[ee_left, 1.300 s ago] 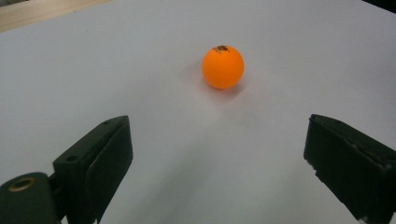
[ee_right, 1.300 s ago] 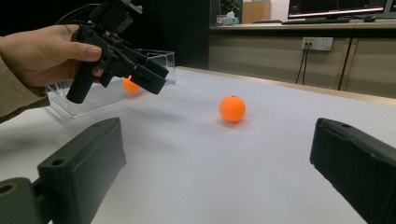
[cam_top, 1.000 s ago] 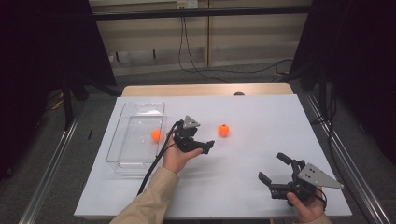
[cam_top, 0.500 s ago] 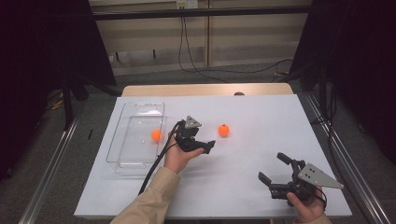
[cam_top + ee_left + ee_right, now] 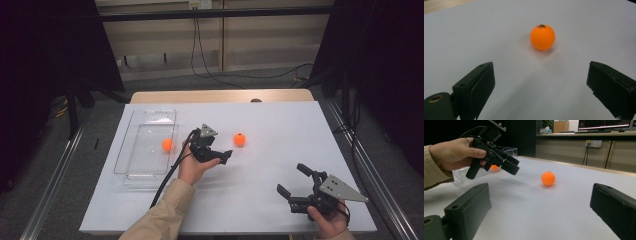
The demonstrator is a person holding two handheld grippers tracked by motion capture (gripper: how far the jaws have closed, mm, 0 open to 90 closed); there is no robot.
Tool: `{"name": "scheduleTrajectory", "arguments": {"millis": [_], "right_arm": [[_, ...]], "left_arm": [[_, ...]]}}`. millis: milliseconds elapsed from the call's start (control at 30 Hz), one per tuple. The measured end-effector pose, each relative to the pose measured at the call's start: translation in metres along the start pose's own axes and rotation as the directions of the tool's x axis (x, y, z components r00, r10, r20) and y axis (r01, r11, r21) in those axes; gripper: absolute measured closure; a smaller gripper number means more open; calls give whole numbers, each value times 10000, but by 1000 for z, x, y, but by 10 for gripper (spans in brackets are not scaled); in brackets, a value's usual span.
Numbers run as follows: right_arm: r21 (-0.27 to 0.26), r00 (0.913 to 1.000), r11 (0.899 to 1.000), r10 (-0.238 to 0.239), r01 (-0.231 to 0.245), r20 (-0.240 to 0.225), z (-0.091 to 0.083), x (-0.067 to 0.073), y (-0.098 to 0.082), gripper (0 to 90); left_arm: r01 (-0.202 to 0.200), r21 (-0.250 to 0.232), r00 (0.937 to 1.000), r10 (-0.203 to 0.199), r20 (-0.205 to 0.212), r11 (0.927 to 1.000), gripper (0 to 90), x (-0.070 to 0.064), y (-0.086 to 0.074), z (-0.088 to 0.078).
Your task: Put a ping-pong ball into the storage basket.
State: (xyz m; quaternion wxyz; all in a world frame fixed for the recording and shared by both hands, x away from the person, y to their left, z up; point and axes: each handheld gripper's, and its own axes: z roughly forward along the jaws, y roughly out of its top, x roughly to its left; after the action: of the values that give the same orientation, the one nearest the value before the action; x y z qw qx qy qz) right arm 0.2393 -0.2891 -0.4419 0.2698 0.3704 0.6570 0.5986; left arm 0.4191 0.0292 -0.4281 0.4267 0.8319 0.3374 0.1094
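Left gripper view: orange ball (image 5: pixel 542 37) ahead of open jaws, untouched.

One ball (image 5: pixel 167 144) in the tray (image 5: pixel 150 117), another ball (image 5: pixel 240 140) right of it.

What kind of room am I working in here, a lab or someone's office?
Most likely a lab recording station: a white-topped table flanked by dark curtains, loose cables down the wall behind, and a desk with a lit monitor and wall sockets in the right gripper view.
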Motion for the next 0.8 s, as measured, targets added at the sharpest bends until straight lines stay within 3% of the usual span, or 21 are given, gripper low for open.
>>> {"name": "scheduleTrajectory", "arguments": {"millis": [800], "right_arm": [[-9, 10000, 10000, 4, -4, -7, 0, 0, 0, 24]], "left_arm": [[-67, -73, 10000, 68, 32, 10000, 81, -2, 2, 12]]}}
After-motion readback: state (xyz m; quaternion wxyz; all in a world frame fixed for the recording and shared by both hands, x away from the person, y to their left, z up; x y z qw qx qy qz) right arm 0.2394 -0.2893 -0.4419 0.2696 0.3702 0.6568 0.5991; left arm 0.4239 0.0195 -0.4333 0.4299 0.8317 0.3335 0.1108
